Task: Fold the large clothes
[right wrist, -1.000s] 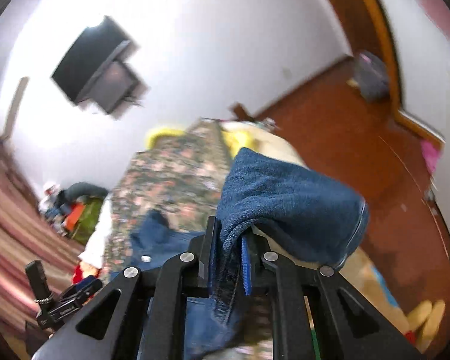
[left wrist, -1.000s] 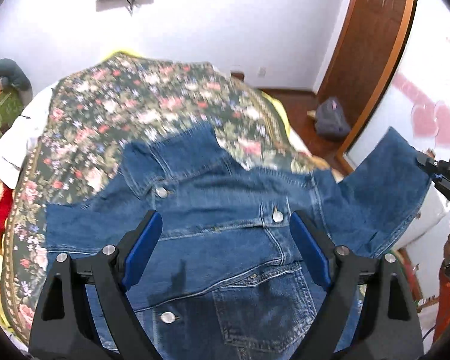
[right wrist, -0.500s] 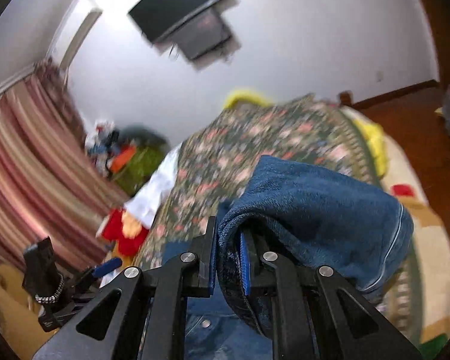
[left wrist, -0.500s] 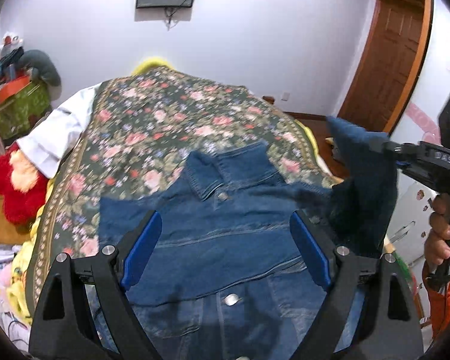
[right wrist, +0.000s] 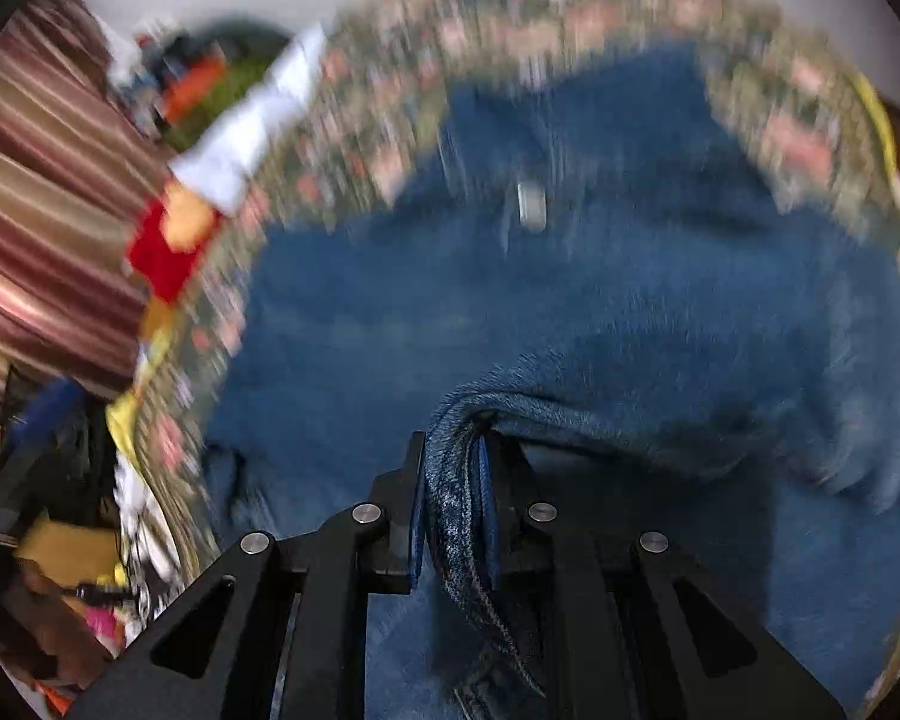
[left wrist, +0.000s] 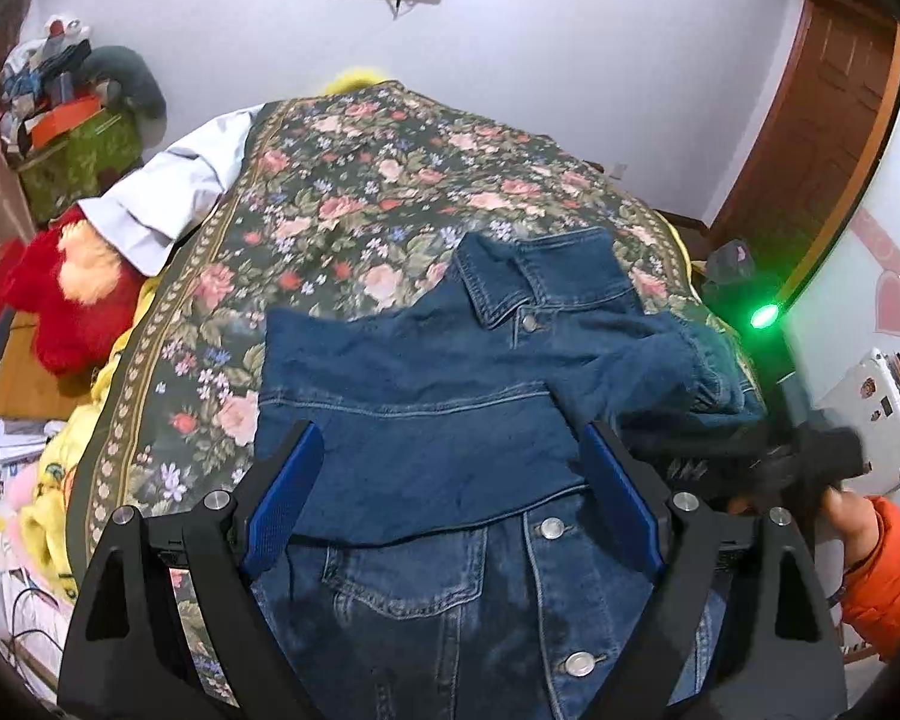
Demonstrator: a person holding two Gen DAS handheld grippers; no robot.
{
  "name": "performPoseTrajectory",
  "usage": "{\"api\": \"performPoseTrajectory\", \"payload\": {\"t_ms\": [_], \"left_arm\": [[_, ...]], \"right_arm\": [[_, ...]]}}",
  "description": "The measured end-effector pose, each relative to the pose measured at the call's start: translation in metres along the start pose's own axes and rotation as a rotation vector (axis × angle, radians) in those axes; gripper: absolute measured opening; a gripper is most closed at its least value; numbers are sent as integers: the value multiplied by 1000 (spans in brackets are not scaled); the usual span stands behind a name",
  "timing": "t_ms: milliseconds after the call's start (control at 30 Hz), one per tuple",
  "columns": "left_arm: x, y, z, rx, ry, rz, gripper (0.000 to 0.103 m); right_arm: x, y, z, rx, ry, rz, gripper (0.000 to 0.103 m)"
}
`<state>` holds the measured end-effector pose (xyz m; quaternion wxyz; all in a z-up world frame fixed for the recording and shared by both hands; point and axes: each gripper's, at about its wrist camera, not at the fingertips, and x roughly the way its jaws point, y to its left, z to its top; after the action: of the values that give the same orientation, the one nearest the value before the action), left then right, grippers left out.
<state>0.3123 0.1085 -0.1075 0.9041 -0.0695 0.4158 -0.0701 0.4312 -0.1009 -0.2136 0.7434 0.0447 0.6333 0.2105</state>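
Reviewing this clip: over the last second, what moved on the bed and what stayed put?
The right gripper, jaws shut on the right sleeve, swung it from out beside the bed in and down across the denim jacket, so the sleeve now drapes over the chest. Nothing was taken up or let go. The left gripper stayed open and empty above the jacket; the other sleeve stayed folded across the front, on the floral bedspread.

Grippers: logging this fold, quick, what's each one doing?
Left gripper: open, holding nothing.
Right gripper: shut on the denim jacket sleeve.
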Motion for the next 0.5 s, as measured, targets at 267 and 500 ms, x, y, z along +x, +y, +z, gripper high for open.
{"api": "performPoseTrajectory", "payload": {"t_ms": [267, 500], "left_arm": [[7, -19, -4, 52, 24, 22, 87], [6, -53, 6, 114, 13, 1, 87]], "right_arm": [[-23, 4, -14, -78, -1, 6, 13], [-82, -9, -38, -124, -78, 38, 13]]}}
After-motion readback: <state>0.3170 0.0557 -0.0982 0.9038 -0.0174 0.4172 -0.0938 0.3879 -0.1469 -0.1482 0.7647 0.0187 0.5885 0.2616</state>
